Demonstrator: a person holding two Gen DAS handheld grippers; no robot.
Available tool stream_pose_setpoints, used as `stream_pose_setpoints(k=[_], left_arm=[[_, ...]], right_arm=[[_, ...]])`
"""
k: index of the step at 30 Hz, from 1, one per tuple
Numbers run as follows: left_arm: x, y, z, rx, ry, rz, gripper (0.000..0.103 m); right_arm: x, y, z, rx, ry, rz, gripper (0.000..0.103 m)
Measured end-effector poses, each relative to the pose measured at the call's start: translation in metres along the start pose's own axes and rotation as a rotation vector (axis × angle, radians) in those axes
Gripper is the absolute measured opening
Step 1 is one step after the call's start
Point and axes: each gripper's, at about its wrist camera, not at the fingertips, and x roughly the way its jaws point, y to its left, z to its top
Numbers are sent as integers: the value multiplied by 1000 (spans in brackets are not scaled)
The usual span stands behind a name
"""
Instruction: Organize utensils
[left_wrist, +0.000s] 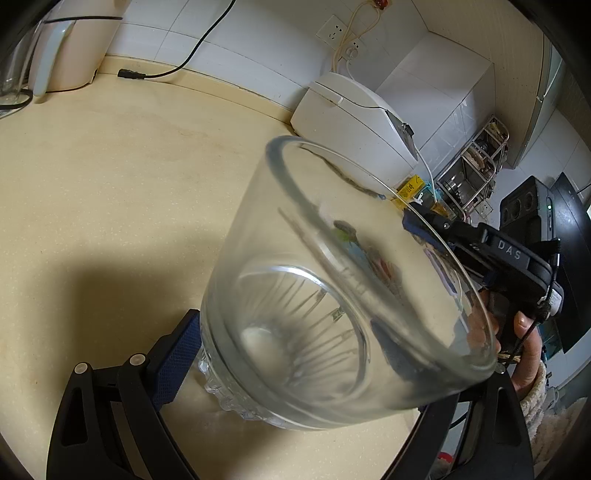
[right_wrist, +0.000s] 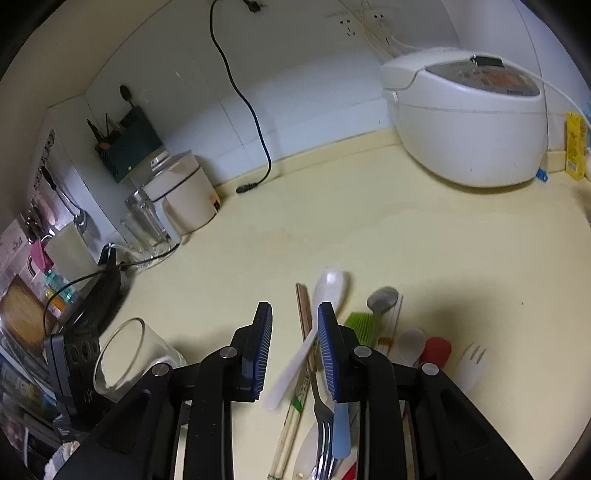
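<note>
My left gripper (left_wrist: 291, 350) is shut on a clear glass cup (left_wrist: 343, 295), held by its ribbed base and tilted above the counter, empty. The same cup (right_wrist: 122, 354) shows at lower left in the right wrist view. My right gripper (right_wrist: 293, 325) is open and empty above a pile of utensils: a white plastic spoon (right_wrist: 314, 325), wooden chopsticks (right_wrist: 303, 314), a metal fork (right_wrist: 320, 424), a grey spoon (right_wrist: 382, 299), a green brush (right_wrist: 360, 323), a white fork (right_wrist: 472, 360). The right gripper also shows in the left wrist view (left_wrist: 424, 225).
A white rice cooker (right_wrist: 469, 118) stands at the back right. A loose black power cord (right_wrist: 251, 184) lies by the wall. A cream kettle (right_wrist: 184, 192) and tall glass (right_wrist: 146, 218) stand at back left. A metal rack (left_wrist: 476, 166) is far right.
</note>
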Motion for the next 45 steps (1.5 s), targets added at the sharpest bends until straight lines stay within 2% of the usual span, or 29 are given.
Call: stream_pose_setpoints(k=[5,10,14,17,22,30,34,36,42,45], left_arm=[[0,0,0,0,0,0,94],[0,0,0,-1,0,-2,94],[0,-1,0,-2,-1,-3,94],[0,-1,0,-2,-1,-3,94],[0,0,0,-2,0,-3,94],[0,0,0,-2,0,-3,94],[0,0,1,-2,0,-4,94],[0,0,1,-2,0,-4,94],[0,0,0,-3,0,-5,94],[0,0,0,-3,-1,-5,94]], right_arm=[[10,-11,4,18,27,-30,34],[50,-25,24,73,127,-32,38],[80,-29,35,80,184,-124,39],[95,-26,39,35,198,-176,42],[122,-17,37,-24,268,-198,47],[133,-1,34,-146,277,-264,48],[133,-4,36,-172,255,-247,46],[134,-6,37,-167,248,-223,38],[128,-13,35,-114,249,-71,38],[123,-9,30,-143,262,-46,38]])
